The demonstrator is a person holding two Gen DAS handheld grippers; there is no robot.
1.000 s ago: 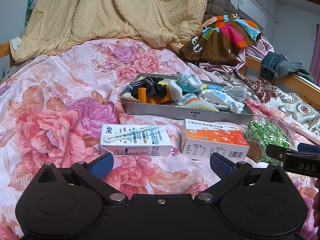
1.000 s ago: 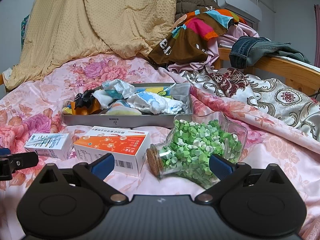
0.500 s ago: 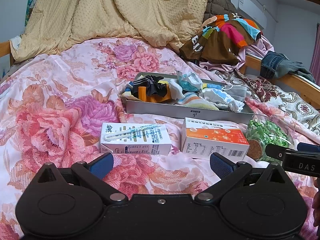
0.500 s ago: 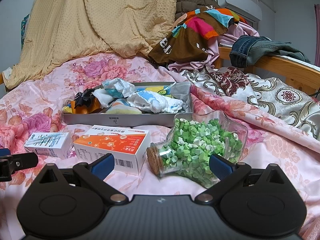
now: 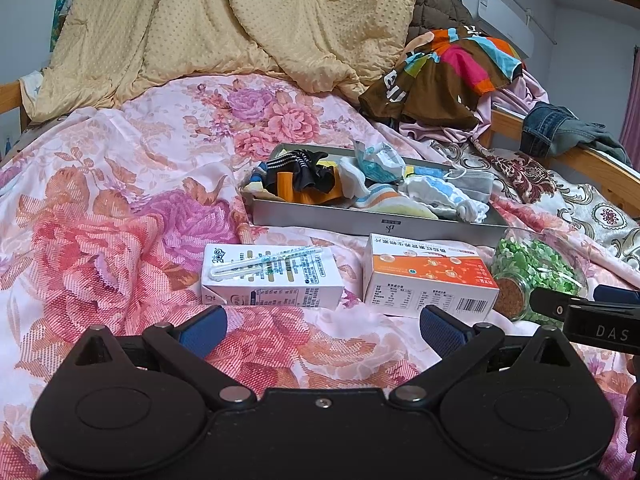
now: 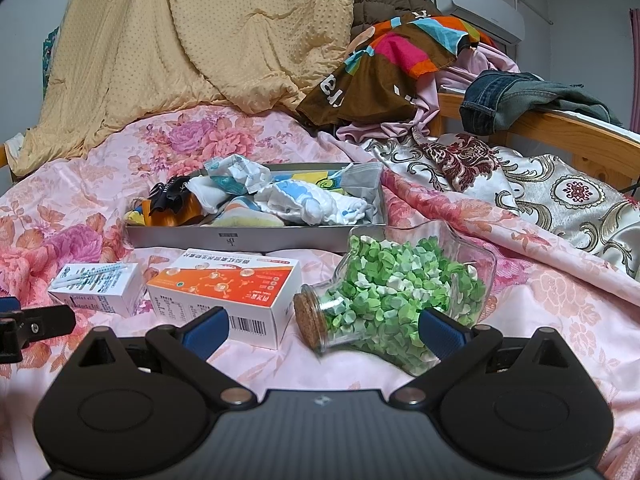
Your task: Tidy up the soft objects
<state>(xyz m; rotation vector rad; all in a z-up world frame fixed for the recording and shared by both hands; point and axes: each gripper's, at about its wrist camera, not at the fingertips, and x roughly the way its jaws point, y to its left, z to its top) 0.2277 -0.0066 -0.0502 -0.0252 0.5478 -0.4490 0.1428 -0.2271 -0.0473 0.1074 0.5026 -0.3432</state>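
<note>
Both grippers hang low over the floral bed sheet (image 5: 120,184), empty. Left gripper (image 5: 322,326) is spread wide, nothing between its fingers; right gripper (image 6: 322,326) likewise spread. The soft objects, socks and cloths (image 5: 372,190), lie heaped in the grey tray (image 5: 360,224) further up the bed. Before the tray stand a white carton (image 5: 272,280), an orange box (image 5: 428,276) and a corked jar of green paper stars (image 6: 400,292), on its side.

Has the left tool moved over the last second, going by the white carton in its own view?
Barely, if at all. In the left wrist view the white carton sits in nearly the same place ahead of the open left tool, with only a slight downward drift.
</note>
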